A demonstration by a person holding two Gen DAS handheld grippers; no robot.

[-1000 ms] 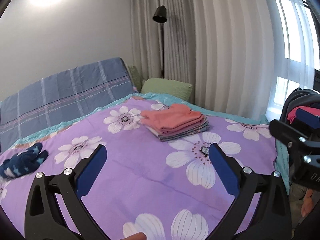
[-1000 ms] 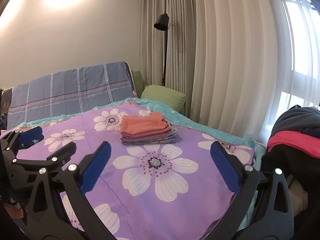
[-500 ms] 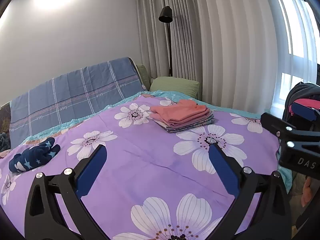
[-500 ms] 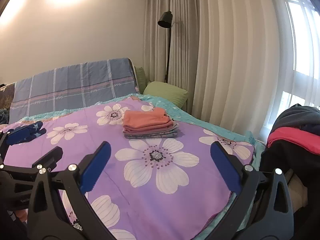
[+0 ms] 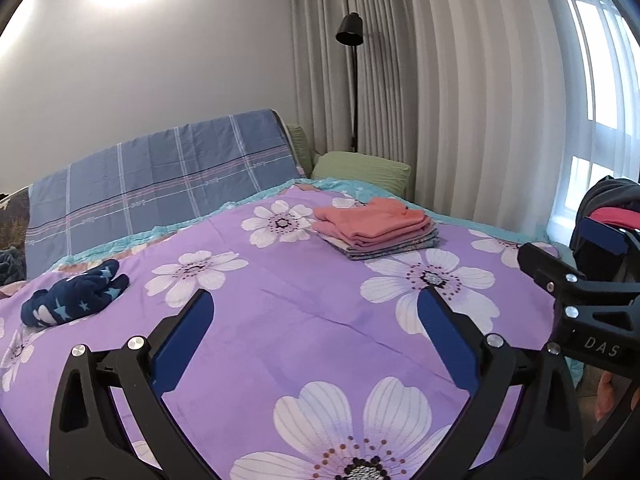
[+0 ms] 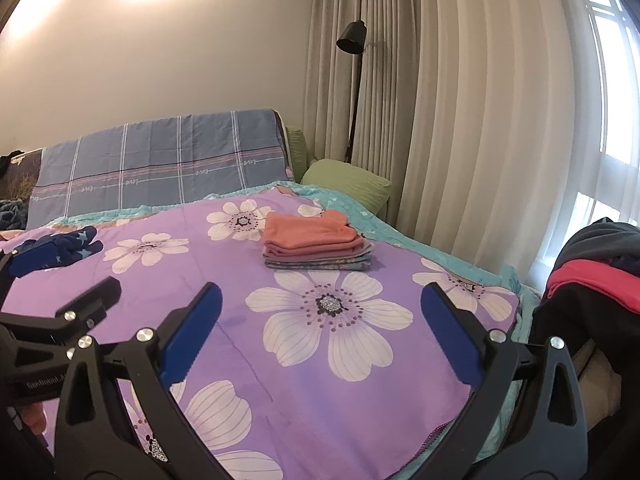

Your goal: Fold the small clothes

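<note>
Clothes are sitting in three places on and beside the bed point(image 5: 280, 320): a neat folded stack point(image 5: 376, 232) with a coral piece on top is resting toward the far right side of the purple flowered cover, a crumpled navy garment with stars point(image 5: 74, 296) is lying well apart from it near the far left edge, and a dark heap with a red piece point(image 6: 592, 280) is waiting off the right side of the bed. Nothing is being held. The left gripper point(image 5: 316, 336) is hovering low over the bare middle of the cover with its blue pads spread wide, and the right gripper point(image 6: 320, 336) is hovering just beside it, fingers equally wide and empty; each is showing at the edge of the other's view, so the two are sitting close together, both pointing toward the headboard. From where I am standing, the risk is mostly in the next reach: the navy piece is bunched up, so a pinch could be catching several layers at once and lifting a lump rather than an edge. A sweep across the bed could also be nudging the finished stack and toppling it, and the soft cover itself could be getting pinched along with the cloth.
</note>
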